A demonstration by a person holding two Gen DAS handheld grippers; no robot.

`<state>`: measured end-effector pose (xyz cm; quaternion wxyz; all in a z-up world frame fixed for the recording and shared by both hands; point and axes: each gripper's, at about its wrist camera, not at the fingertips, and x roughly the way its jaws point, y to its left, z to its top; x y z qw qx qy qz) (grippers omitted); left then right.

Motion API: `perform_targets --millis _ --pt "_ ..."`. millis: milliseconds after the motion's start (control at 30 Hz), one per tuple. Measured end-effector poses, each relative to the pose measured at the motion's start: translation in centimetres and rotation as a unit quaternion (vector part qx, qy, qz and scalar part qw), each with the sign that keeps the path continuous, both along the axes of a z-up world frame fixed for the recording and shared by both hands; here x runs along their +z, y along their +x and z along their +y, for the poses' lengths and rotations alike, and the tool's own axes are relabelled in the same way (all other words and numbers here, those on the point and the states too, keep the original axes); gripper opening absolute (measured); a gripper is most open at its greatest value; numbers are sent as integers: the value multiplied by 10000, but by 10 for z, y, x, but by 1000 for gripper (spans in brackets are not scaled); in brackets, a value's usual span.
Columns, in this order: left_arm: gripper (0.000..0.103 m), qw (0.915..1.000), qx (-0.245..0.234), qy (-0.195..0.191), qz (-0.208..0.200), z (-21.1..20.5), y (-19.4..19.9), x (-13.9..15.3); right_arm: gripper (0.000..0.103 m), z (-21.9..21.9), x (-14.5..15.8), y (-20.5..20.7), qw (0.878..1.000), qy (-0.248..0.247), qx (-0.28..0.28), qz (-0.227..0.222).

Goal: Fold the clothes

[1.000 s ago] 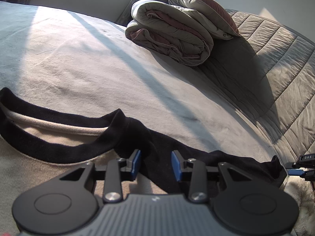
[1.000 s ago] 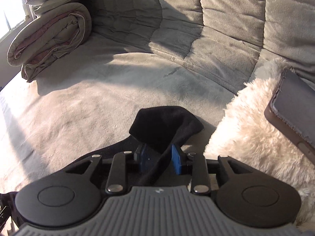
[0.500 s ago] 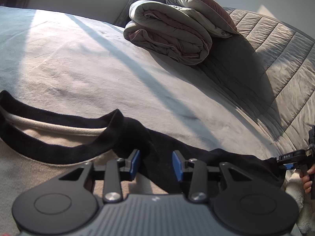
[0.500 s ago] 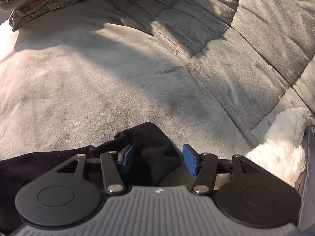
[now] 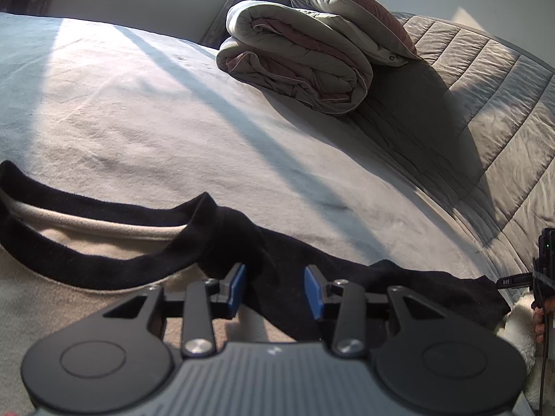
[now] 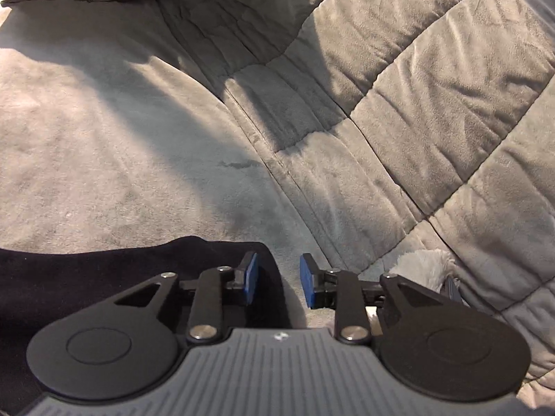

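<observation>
Sweater (image 5: 86, 298), beige with black collar band and black sleeve (image 5: 399, 287), lies flat on the bed (image 5: 173, 121) along the lower edge of the left wrist frame. Its collar opens toward the upper left of the frame. The black sleeve runs as a long strip from frame centre to the lower right edge; that is its long axis, roughly left to right, sloping slightly down.

Left claw (image 5: 275, 293): jaws partly open, blue pads standing either side of the black fabric where collar and sleeve meet. A ridge of fabric rises between them, against the left pad; whether the right pad touches cannot be told, and no squeeze is evident.

Right claw (image 6: 279, 284), right wrist view: jaws partly open and have just been closing. The sleeve end (image 6: 121, 277) lies lower left, its edge passing under the left pad and into the gap. The right pad stands over bare bed cover, clear of cloth. Pads are not pressing on the fabric. In the left wrist view this claw (image 5: 520, 280) appears at the far right edge, at the sleeve tip, with fingers (image 5: 539, 319) of the person behind it.

Beyond the garment: a rolled duvet (image 5: 295, 66) with a pillow (image 5: 353, 17) on top, upper centre, against a quilted headboard (image 5: 485, 104). A white fluffy cushion (image 6: 423, 263) shows at the right claw's right side.
</observation>
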<state>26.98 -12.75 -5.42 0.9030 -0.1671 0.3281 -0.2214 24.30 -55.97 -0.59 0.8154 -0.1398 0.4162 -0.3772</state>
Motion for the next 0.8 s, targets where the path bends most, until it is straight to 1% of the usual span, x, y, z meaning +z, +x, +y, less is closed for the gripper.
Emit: perform_targets --millis 67,100,167,267,367,467,600,633,667,700,733,767,800 --pt "39 10000 1 -17 8 0 0 0 55 0 5 -7 9997 -64 -16 -218" --pt "39 10000 2 -16 8 0 0 0 57 1 8 -10 9994 -12 -3 -339" --pt "39 10000 6 -14 6 0 -1 0 57 7 15 -15 9981 225 74 -572" --pt "39 10000 26 -40 -3 1 -1 1 60 28 21 -22 9918 700 447 -976" --pt "39 10000 50 -79 5 2 0 1 61 57 17 -25 9763 1369 1077 -1285" --pt "39 9999 77 -77 -1 3 0 2 61 109 7 -21 9509 2033 1871 -1394" --pt "39 9998 185 -41 17 6 0 4 61 168 -1 -8 9194 2469 2737 -1374" --pt "39 9997 263 12 15 8 0 7 61 179 -1 -4 9091 2592 2951 -1384" --pt "39 9992 387 127 -24 11 -2 11 56 191 -1 -1 8960 2756 3188 -1398" --pt "39 9985 503 222 -77 14 -3 15 36 202 0 3 8819 2939 3414 -1385" --pt "39 9977 598 265 -146 18 -4 19 28 213 1 6 8686 3134 3599 -1331" --pt "39 9971 691 271 -179 23 -5 21 24 223 0 8 8567 3313 3746 -1264" --pt "39 9966 771 226 -172 29 -4 21 24 233 -1 10 8465 3430 3895 -1188"
